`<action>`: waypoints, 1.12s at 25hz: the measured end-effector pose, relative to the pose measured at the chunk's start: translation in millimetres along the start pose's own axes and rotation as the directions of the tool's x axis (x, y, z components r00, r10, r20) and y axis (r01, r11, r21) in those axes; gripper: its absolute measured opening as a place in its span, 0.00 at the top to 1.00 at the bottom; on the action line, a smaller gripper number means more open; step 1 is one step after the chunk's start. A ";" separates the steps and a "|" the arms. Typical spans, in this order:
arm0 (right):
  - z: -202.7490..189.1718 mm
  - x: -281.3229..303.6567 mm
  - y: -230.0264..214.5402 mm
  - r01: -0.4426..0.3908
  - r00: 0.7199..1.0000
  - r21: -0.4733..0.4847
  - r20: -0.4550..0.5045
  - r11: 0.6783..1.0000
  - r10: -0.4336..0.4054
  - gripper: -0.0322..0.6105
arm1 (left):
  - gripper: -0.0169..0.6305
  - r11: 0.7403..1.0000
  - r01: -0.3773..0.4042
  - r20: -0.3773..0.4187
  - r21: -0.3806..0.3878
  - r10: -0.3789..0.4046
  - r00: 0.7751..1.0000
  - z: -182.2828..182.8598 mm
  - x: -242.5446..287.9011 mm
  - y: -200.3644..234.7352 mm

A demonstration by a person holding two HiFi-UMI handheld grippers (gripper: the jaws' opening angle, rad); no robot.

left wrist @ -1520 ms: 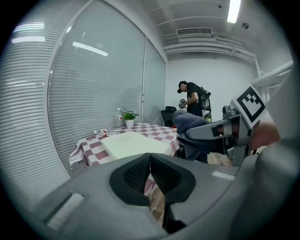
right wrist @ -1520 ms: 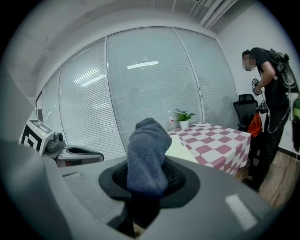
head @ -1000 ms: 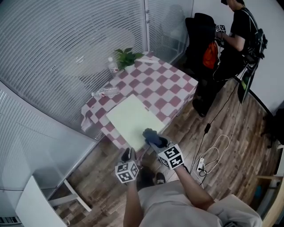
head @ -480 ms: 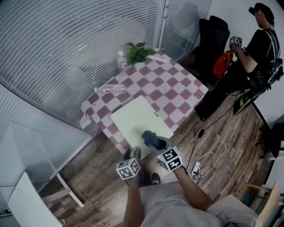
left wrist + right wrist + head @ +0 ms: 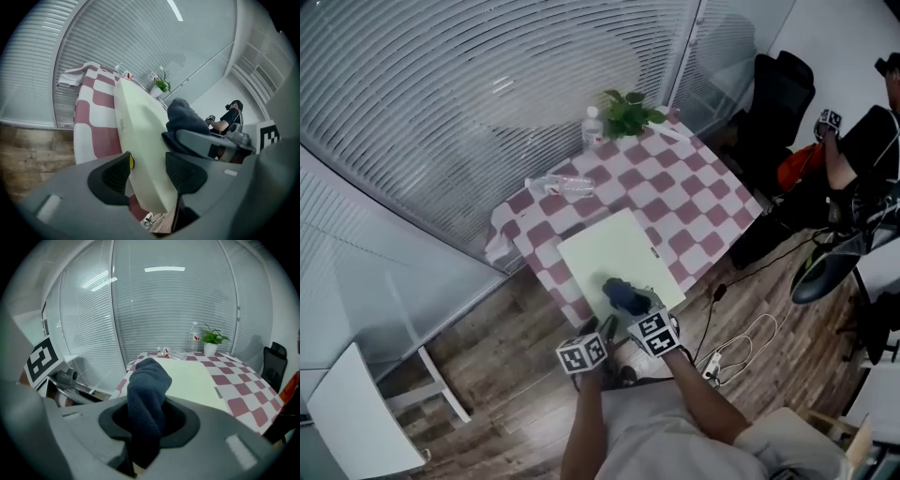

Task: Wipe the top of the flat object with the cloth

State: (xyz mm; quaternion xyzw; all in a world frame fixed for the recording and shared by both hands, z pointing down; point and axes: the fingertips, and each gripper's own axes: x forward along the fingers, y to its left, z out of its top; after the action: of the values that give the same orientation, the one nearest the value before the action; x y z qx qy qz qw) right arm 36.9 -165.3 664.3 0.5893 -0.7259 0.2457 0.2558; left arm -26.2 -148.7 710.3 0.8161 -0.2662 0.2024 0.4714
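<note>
The left gripper (image 5: 149, 172) has two black ribbed pads that are spreading apart. The near corner of a pale green flat board (image 5: 136, 124), thin and smooth, sits between them, and neither pad presses on it. The right gripper (image 5: 150, 423) is pinched on a dark blue terry cloth (image 5: 148, 390). The cloth rises from the jaws in a soft, nubbly fold and droops over their front, hiding most of the pads.

In the head view the cloth is a bunched lump over the near end of the board, just beyond the right gripper's marker cube. Whether it rests on the surface or hangs just above it cannot be told.

The board lies flat on a square table covered by a red-and-white checked tablecloth (image 5: 675, 202), with its near corner reaching past the table's edge. At the far side are a clear plastic bottle lying on its side (image 5: 562, 185), an upright bottle with a white cap (image 5: 592, 127) and a small leafy green potted plant (image 5: 630, 111). Grey slatted blinds (image 5: 469, 94) stand behind glass beyond them.

Only the head view shows the loose white cable (image 5: 750, 337) on the wood-plank floor (image 5: 506, 366). A second person in dark clothing (image 5: 872, 155) is cut off at that view's right edge and appears tiny in the left gripper view. A black chair (image 5: 778, 89) stands nearby.
</note>
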 end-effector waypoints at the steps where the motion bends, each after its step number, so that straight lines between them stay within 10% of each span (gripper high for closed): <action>1: 1.8 4.0 3.2 -0.009 1.000 -0.014 -0.008 1.000 0.009 0.77 | 0.63 1.000 -0.016 -0.010 0.004 0.016 1.000 -0.8 0.9 0.2; 17: 89.8 81.8 7.5 -0.187 0.979 -0.322 0.014 0.928 0.202 0.77 | 0.63 0.982 -0.161 -0.035 0.099 0.165 0.986 2.4 1.1 -2.0; 28: 100.4 161.0 22.2 -0.294 0.950 -0.515 -0.068 0.805 0.303 0.77 | 0.63 0.893 -0.404 0.044 0.198 0.403 0.914 0.8 -1.0 -5.0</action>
State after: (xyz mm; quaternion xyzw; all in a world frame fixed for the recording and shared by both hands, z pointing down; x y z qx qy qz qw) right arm -21.2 -344.9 694.3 0.3789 -0.8508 0.0727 0.3569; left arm -23.7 -147.1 706.0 0.7871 -0.4081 0.3210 0.3330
